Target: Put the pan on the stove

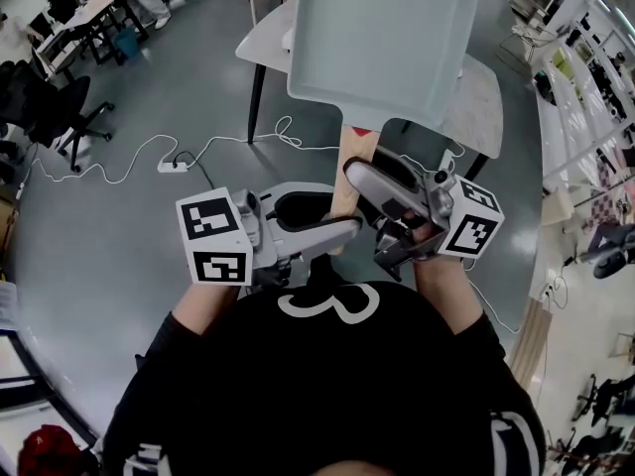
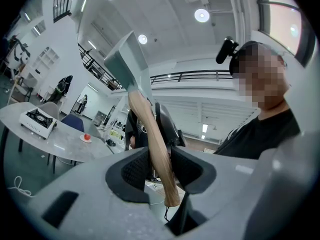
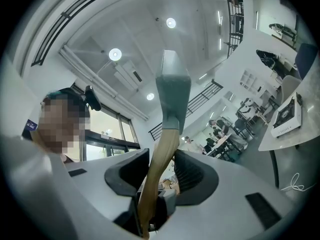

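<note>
1. Wood is what both tools bite on. The pan's (image 1: 382,38) wooden handle (image 1: 352,167) sits clenched in the left gripper (image 1: 340,228) near its butt end. The right gripper (image 1: 369,181) grips it higher up, nearer the pan body.
2. The pale grey-blue square pan is held up in the air, not resting on anything. In the head view it lies at twelve o'clock from both grippers, above the round table (image 1: 486,107).
3. The handle's long axis runs from six o'clock at the person's chest to twelve o'clock at the pan.
4. The stove (image 2: 37,120), a small white tabletop burner, shows on the table at nine o'clock in the left gripper view. In the right gripper view it sits at three o'clock (image 3: 287,115). The head view does not show it, probably because the pan covers it.
5. So the target seems to lie ahead along the handle's line and lower. The move likely calls for carrying the pan forward and tipping it level before lowering.
</note>
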Motion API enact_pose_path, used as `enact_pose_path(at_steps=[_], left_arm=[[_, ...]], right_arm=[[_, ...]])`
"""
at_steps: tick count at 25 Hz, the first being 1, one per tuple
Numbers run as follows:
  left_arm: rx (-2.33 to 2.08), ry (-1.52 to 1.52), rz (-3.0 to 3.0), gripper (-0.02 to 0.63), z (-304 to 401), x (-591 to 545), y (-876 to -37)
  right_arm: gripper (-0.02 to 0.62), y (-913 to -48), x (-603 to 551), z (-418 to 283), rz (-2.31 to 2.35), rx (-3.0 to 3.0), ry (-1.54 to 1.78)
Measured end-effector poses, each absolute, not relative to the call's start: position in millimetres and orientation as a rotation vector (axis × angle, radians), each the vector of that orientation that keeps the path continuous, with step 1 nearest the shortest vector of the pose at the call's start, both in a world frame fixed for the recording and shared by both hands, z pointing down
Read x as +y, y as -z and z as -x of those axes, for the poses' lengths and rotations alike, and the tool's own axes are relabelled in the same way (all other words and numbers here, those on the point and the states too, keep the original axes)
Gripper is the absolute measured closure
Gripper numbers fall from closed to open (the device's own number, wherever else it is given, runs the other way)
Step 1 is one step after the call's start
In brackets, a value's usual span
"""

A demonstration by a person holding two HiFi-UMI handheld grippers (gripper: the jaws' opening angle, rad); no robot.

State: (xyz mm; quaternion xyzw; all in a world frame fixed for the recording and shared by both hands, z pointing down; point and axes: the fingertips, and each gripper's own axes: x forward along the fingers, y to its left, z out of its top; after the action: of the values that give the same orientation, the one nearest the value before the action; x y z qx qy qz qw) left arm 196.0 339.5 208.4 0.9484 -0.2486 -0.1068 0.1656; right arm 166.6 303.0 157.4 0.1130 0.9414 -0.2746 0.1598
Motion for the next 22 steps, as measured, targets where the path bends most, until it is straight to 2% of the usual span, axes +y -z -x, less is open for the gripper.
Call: enact_pose_path(at_steps=[9, 22], left_arm=[[-0.745, 0.297, -2.652, 0.462, -160, 279, -192], [-0.752, 0.302, -2.623, 0.463, -141, 222, -229]], right_arm=[[0.442, -142, 243, -129, -0.347, 2.689, 0.828], [0.442, -180, 185, -109, -0.363, 2.686, 0.859]])
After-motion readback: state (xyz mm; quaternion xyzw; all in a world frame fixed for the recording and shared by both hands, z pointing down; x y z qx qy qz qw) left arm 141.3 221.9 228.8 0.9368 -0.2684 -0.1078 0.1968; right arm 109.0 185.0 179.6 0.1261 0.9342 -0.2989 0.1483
